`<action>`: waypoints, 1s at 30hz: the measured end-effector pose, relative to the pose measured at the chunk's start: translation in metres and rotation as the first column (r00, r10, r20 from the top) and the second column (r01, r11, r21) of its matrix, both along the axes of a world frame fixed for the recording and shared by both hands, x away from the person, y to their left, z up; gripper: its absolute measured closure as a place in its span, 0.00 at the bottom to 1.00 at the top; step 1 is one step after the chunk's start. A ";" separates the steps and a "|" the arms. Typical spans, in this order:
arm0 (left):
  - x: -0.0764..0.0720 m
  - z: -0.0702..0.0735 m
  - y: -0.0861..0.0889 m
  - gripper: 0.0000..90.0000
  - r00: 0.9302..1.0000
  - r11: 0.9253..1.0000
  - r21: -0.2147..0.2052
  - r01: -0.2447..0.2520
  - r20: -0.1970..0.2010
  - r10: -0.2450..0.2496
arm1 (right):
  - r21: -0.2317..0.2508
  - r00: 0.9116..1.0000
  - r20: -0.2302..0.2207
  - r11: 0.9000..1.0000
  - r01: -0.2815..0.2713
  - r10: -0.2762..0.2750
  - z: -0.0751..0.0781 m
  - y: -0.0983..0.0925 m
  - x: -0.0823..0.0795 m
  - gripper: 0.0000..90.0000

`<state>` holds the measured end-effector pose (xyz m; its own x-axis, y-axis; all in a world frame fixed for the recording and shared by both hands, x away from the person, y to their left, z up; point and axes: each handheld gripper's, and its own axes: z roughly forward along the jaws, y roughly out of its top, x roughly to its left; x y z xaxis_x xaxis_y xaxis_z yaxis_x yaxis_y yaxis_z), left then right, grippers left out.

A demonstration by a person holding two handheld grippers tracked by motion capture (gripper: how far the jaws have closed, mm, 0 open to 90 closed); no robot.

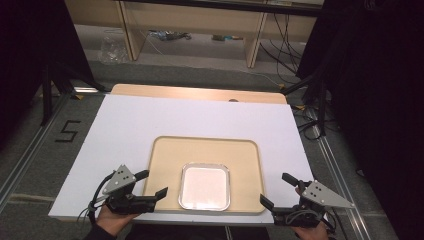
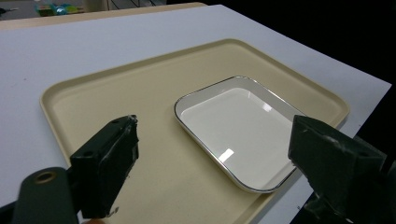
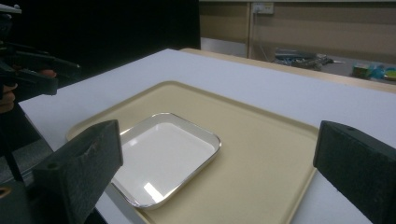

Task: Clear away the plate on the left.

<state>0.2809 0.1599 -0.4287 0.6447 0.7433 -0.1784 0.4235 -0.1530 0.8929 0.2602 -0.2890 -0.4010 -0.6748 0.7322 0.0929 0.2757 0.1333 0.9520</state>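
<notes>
A beige tray lies on the white tabletop near its front edge. In the tray's front middle sits an empty white rectangular dish with a silver rim. My left gripper is held at the tray's front left corner, open, with nothing between its jaws. My right gripper is open and empty at the tray's front right corner. In the left gripper view my left gripper frames the dish and tray. In the right gripper view my right gripper spans the dish on the tray.
A wooden table edge shows behind the white top. On the floor at the left is a black "5" mark. Wooden shelf legs, cables and a plastic bag lie beyond. The other hand's gripper shows far left.
</notes>
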 end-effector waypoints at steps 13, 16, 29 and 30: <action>-0.017 0.001 -0.006 0.17 1.000 0.999 0.040 -0.011 0.019 0.010 | 0.001 1.000 -0.001 1.000 0.000 0.000 0.000 0.000 0.000 0.02; -0.019 0.000 -0.005 0.14 1.000 0.999 0.042 -0.014 0.020 0.013 | 0.003 1.000 -0.001 1.000 0.000 0.000 0.000 0.000 0.000 0.02; -0.021 -0.003 -0.008 0.13 1.000 0.999 0.051 0.017 0.005 -0.017 | -0.001 1.000 -0.002 1.000 -0.002 0.002 0.000 0.000 0.000 0.02; -0.022 -0.003 -0.008 0.13 1.000 0.998 0.055 0.009 -0.002 -0.009 | -0.002 1.000 0.000 1.000 -0.002 0.002 0.000 0.000 0.000 0.02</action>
